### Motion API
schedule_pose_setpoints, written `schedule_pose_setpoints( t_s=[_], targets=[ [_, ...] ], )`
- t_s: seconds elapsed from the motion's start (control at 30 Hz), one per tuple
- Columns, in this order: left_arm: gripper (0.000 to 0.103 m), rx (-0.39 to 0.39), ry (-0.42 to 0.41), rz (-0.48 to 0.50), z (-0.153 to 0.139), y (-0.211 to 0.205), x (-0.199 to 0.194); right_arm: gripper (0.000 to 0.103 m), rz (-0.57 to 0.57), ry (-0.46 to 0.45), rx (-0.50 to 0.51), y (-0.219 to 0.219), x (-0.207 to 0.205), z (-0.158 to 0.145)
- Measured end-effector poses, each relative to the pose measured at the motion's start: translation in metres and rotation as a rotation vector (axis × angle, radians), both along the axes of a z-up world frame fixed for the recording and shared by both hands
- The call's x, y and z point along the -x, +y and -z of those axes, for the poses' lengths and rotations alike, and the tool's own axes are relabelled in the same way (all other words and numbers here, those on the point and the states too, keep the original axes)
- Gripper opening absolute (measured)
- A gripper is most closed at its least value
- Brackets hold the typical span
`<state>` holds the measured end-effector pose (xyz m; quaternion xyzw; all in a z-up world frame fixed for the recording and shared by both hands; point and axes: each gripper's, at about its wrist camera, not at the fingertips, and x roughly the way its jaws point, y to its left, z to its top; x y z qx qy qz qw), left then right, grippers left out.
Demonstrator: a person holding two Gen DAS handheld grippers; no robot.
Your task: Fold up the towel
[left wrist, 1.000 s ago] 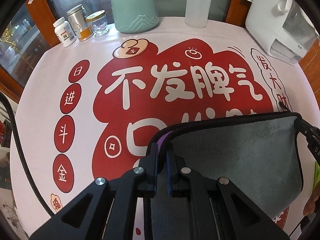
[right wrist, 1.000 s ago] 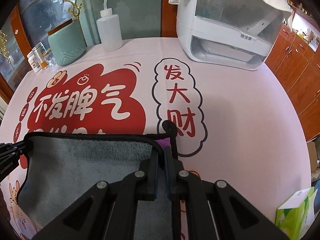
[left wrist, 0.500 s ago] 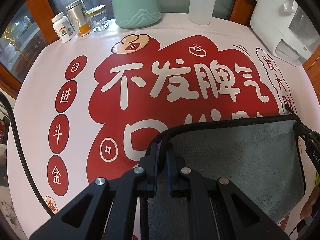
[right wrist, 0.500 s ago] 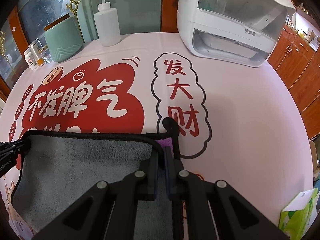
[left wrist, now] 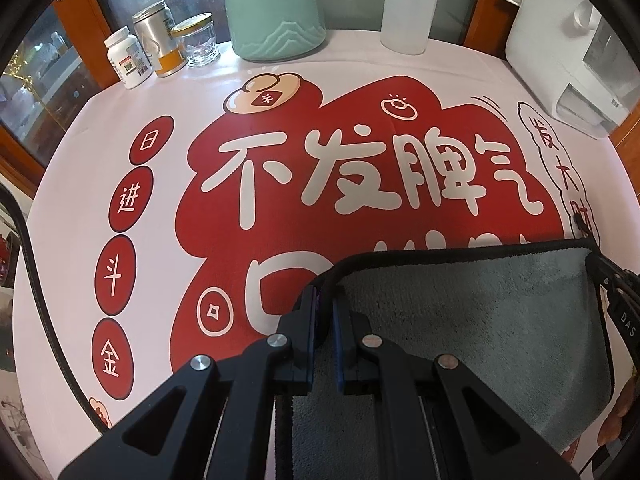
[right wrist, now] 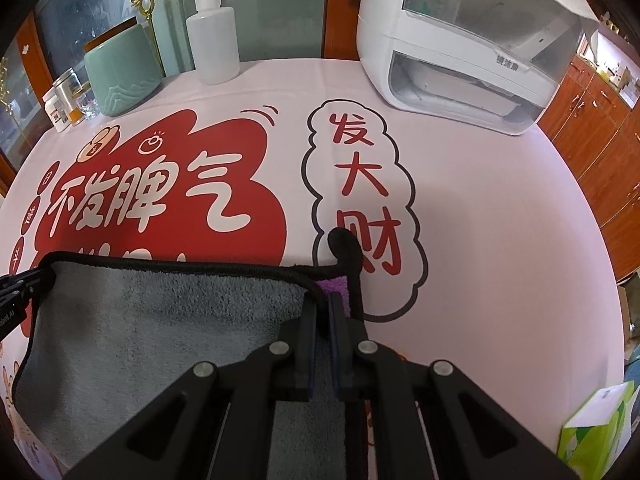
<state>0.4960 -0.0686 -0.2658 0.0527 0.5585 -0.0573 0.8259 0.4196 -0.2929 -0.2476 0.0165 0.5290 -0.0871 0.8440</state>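
A grey towel (left wrist: pixel 472 320) with a black hem and a purple underside hangs stretched between my two grippers above the table. My left gripper (left wrist: pixel 324 300) is shut on its left top corner. My right gripper (right wrist: pixel 324 300) is shut on its right top corner, where a black hanging loop (right wrist: pixel 346 248) and a purple patch (right wrist: pixel 334 284) stick out. The towel also fills the lower left of the right wrist view (right wrist: pixel 160 328). The right gripper shows at the right edge of the left wrist view (left wrist: pixel 616 284); the left gripper shows at the left edge of the right wrist view (right wrist: pixel 20 280).
The table wears a pink cloth with a red print (left wrist: pixel 360 184). At the back stand a green jar (left wrist: pixel 274 8), a squeeze bottle (left wrist: pixel 406 6), a pill bottle (left wrist: pixel 128 58), a tin (left wrist: pixel 158 42) and a glass jar (left wrist: pixel 198 40). A white appliance (right wrist: pixel 468 40) stands back right. A tissue box (right wrist: pixel 596 436) sits front right.
Both grippers have moved forward over the table with the towel held between them. The back-row objects look nearer. Both grips are unchanged.
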Motion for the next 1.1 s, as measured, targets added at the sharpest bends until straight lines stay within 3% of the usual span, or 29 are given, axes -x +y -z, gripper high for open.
schedule_pose_setpoints(
  t_s=[0.3,0.47,0.57,0.63,0.73,0.77,0.83,0.9,1.1],
  targets=[
    [0.007,-0.01,-0.01,0.006,0.0,-0.001,0.001,0.006,-0.004,0.01,0.01,0.002,-0.001,0.001],
    [0.014,-0.021,-0.018,0.002,-0.001,0.0,0.002,0.008,-0.003,0.025,0.001,0.001,-0.002,-0.001],
    [0.028,-0.024,-0.028,0.001,-0.003,0.001,0.004,0.015,-0.005,0.03,0.001,0.002,-0.001,-0.003],
    [0.044,-0.02,-0.04,0.001,-0.006,0.002,0.006,0.028,-0.005,0.027,-0.001,0.003,0.0,-0.006],
    [0.051,-0.018,-0.069,0.006,-0.014,0.001,0.009,0.043,-0.001,0.007,0.01,0.004,0.003,-0.013],
    [0.052,-0.017,-0.074,0.01,-0.016,0.0,0.01,0.044,-0.001,0.0,0.014,0.005,0.004,-0.015],
    [0.067,-0.017,-0.084,0.013,-0.021,-0.002,0.012,0.046,-0.006,-0.009,0.014,0.006,0.006,-0.02],
    [0.075,-0.011,-0.099,0.01,-0.026,-0.002,0.015,0.046,-0.013,-0.012,0.008,0.007,0.007,-0.025],
    [0.082,0.007,-0.1,0.013,-0.037,-0.003,0.023,0.046,-0.028,-0.026,0.008,0.013,0.014,-0.035]
  ],
)
